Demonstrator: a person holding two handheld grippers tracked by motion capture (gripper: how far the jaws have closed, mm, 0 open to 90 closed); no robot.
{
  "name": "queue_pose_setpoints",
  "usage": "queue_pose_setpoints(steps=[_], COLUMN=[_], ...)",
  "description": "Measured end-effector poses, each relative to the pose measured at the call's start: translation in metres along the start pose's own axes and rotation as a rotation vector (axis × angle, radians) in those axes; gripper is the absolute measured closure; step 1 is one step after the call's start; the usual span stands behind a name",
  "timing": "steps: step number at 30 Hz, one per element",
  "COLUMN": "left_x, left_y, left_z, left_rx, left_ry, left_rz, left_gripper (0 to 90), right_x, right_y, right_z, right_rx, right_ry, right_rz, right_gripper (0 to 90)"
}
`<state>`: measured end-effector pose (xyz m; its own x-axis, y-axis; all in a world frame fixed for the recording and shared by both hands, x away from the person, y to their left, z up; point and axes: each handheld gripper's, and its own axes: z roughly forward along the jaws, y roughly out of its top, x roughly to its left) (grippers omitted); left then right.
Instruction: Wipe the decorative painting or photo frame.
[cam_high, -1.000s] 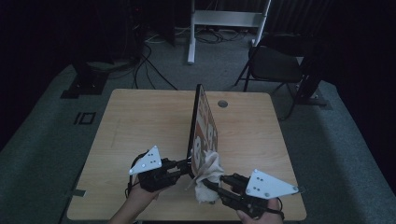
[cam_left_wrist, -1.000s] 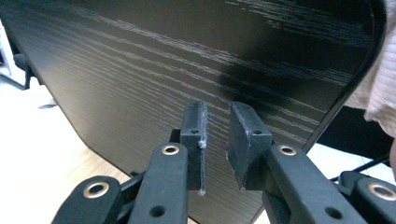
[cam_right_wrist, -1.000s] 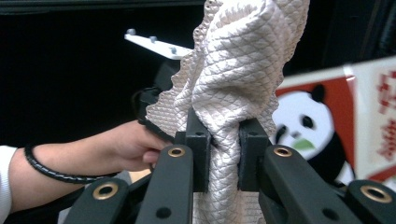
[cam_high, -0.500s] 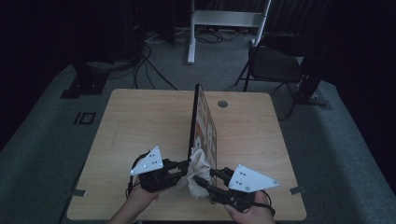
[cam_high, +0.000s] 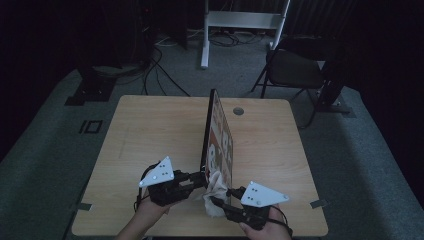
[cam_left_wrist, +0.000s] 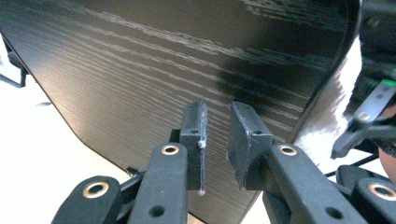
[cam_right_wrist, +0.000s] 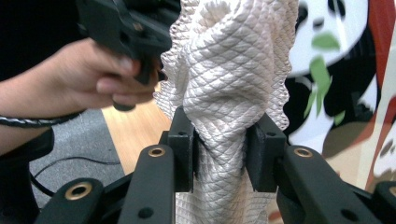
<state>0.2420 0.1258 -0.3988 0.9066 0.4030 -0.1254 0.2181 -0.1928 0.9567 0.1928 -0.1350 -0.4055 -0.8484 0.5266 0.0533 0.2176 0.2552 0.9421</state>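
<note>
Standing on edge at the worktop's (cam_high: 150, 130) 6 o'clock, the picture board (cam_high: 220, 140) was steadied by the clenched, empty left claw (cam_high: 197, 181) so the right claw (cam_high: 220, 204), its jaws having just widened slightly, gripping the white cloth (cam_right_wrist: 229, 93), could wipe it.

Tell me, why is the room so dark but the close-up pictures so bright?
In the high view, light falls on the table while the room behind stays black. In the left gripper view, the background glares white beside the dark board. In the right gripper view, the cloth is sharp and the panda picture slightly soft.
</note>
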Motion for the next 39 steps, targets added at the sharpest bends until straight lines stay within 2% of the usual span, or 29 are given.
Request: queue_pose_setpoints(steps=[7, 13, 24, 39], left_x=[0.001, 0.003, 0.005, 0.006], left_y=[0.0, 0.0, 0.0, 0.0], left_z=[-0.002, -0.003, -0.004, -0.006], left_rx=[-0.001, -0.001, 0.001, -0.003], left_ry=[0.007, 0.014, 0.026, 0.023], left_rz=[-0.005, -0.009, -0.014, -0.019], left_gripper=[76.6, 76.7, 76.7, 75.4], right_x=[-0.005, -0.01, -0.016, -0.026], right_y=[-0.023, -0.043, -0.069, -0.103], right_z=[0.006, 0.012, 0.02, 0.029], right_rx=[0.048, 0.11, 0.192, 0.304], right_ry=[-0.013, -0.017, -0.032, -0.056], right_rz=[0.052, 0.088, 0.125, 0.178], right_gripper=[67.1, 67.0, 67.1, 67.1])
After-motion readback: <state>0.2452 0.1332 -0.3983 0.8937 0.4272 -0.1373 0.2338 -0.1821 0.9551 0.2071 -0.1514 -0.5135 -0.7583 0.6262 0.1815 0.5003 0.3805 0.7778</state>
